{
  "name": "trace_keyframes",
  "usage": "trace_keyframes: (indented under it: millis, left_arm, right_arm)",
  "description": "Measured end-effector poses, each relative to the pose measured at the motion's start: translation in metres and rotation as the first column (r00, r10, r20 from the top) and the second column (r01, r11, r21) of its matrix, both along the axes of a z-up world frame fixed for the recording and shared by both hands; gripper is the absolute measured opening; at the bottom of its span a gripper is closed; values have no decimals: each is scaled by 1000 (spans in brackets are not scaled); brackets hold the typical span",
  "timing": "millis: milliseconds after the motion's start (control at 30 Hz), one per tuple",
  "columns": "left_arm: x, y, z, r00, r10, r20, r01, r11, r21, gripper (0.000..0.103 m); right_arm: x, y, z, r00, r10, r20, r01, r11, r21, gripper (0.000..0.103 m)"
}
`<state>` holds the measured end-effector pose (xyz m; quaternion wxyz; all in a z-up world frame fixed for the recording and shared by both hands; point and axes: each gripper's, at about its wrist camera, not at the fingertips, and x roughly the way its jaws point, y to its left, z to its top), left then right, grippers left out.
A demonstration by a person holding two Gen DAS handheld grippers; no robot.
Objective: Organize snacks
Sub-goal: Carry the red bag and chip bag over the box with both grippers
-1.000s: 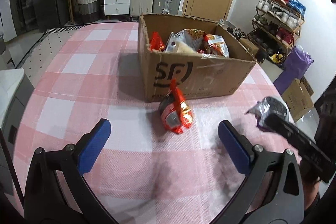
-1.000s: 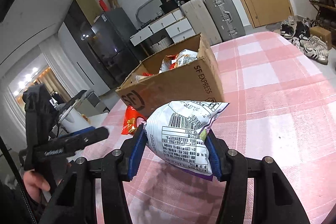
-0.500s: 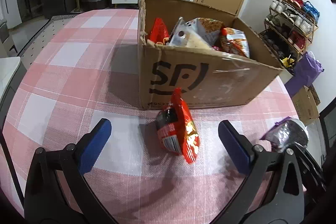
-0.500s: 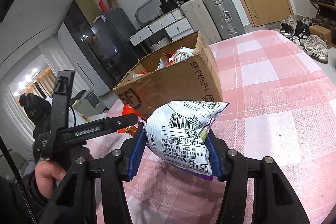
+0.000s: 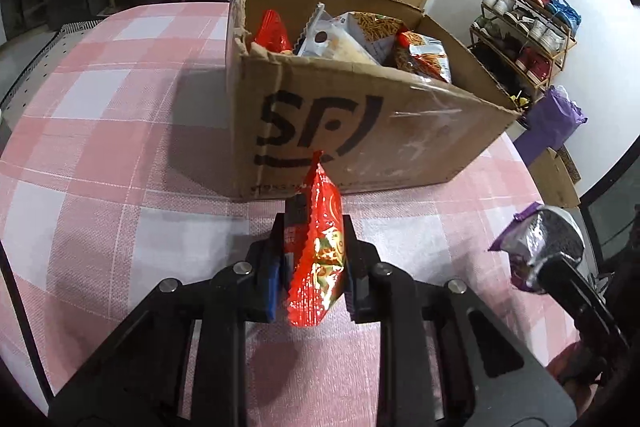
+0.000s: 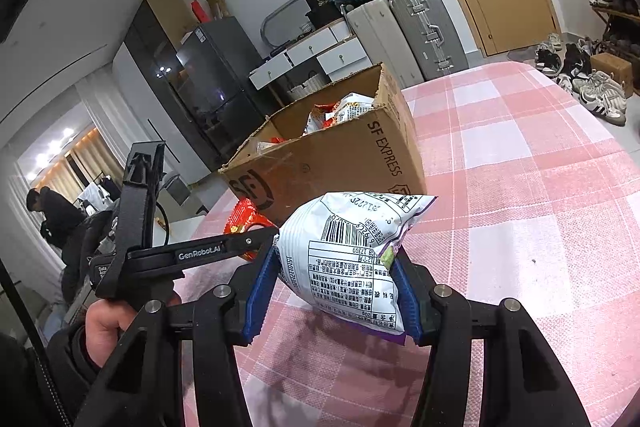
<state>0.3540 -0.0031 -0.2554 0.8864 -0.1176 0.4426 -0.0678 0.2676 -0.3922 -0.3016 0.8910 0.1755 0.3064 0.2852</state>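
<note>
left claw closed onto crinkly red packet

glossy foil packet, matt cardboard box

Cardboard box — large black "SF" logo on the near side; "SF EXPRESS" printed down the adjoining side; left gripper — "GenRobot.AI" in white along its arm; white snack bag — barcode and dense small print, digits too small to read reliably.
</note>
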Motion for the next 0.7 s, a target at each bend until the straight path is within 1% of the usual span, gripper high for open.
trace_keyframes:
  millis: [300, 433, 567, 700]
  left_arm:
    - [-16, 3, 4, 1000, -17, 7, 17, 1000, -14, 21]
    - [-28, -4, 10, 999, -31, 11, 31, 999, -12, 21]
    - [-41, -2, 16, 999, -28, 22, 28, 999, -20, 21]
    - [-53, 1, 22, 999, -23, 31, 24, 999, -28, 21]
  right_arm:
    - [0, 1, 0, 1000, -5, 11, 5, 1000, 0, 54]
    - [1, 1, -1, 1000, -8, 6, 8, 1000, -1, 54]
    - [0, 2, 0, 1000, -7, 7, 7, 1000, -6, 54]
    - [-7, 1, 10, 998, -21, 51, 22, 1000, -18, 54]
